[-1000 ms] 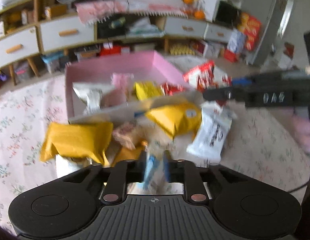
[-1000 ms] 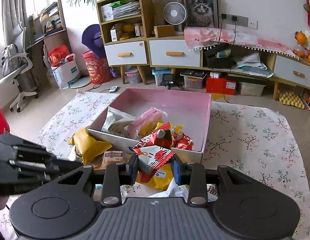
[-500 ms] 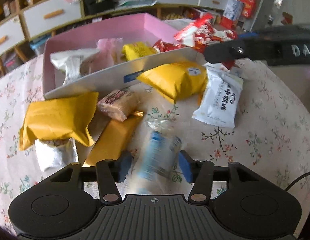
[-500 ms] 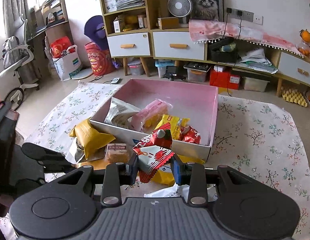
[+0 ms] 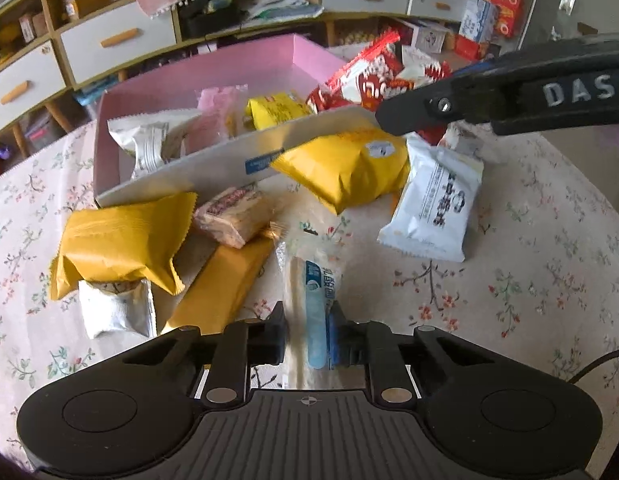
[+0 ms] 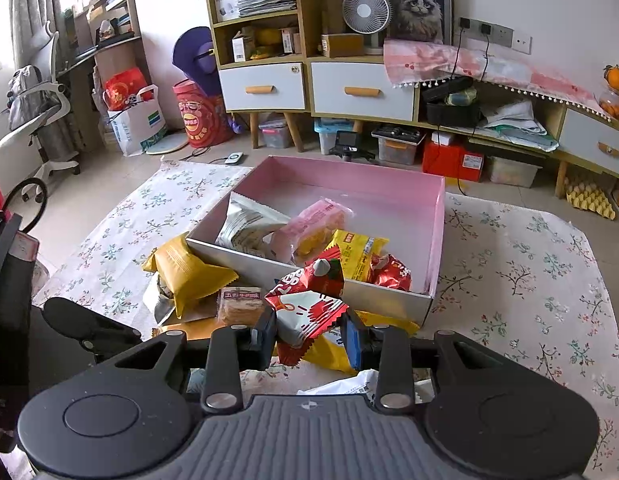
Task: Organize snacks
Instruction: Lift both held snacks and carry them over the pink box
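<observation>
Snacks lay in two groups on the floral tabletop: some already inside the pink box, the rest scattered just in front of its near wall. The left tongs were pinching a clear packet with a blue label close to its near end, so most of the packet stuck out ahead, unsupported. The right tongs were pinching a red-and-white packet by its lower part, held near the box's front wall.

The likeliest trouble, judging from the grips, was slippage. Both wrappers looked slick, and the clear packet was caught only at one end; a quick swing toward the box could let it pivot or slide out and drop among the loose items. The red-and-white packet was crumpled between the fingers, so squeezing harder could crush what was inside.

The two tools were also close together. In the left wrist view the right tool's arm reached across just above the box's near corner, so both heading for the box at once could collide or knock the yellow pouch leaning against the wall.

The box's near side was already crowded with a silver packet, a pink one and a yellow one; dropping more there could leave items sliding back over the low wall, while the far part stayed bare.
</observation>
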The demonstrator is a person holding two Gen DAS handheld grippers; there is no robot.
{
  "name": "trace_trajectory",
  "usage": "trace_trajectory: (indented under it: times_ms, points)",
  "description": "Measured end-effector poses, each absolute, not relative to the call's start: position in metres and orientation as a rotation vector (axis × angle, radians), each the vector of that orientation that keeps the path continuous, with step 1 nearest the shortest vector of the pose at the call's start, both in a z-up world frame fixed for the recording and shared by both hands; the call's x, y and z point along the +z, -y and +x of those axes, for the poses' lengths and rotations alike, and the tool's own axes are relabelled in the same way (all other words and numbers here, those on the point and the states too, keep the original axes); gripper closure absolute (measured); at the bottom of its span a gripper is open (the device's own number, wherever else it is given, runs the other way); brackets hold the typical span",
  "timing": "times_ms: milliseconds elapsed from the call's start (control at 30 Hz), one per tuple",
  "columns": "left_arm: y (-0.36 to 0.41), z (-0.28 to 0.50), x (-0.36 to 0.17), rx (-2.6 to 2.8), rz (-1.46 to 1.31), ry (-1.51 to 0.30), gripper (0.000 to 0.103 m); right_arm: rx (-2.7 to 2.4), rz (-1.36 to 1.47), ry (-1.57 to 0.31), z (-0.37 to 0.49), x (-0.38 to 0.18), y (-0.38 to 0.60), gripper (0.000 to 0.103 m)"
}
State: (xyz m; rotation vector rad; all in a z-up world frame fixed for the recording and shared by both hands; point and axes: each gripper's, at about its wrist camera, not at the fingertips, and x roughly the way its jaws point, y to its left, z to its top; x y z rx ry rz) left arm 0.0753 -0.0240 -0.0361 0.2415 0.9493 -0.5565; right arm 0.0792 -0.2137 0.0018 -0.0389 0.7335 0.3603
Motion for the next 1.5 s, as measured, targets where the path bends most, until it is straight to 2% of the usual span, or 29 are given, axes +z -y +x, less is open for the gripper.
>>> trace_trajectory:
  times_ms: [633,1500]
  points:
    - [0.003,0.111,0.028,-0.438,0.08,-0.781,0.087,0.249,0.07,-0.714,0.116,0.013,0.233,0.092]
    - [0.013,0.205,0.009,-0.297,0.055,-0.73,0.087,0.221,0.21,-0.801,0.165,-0.02,0.25,0.092]
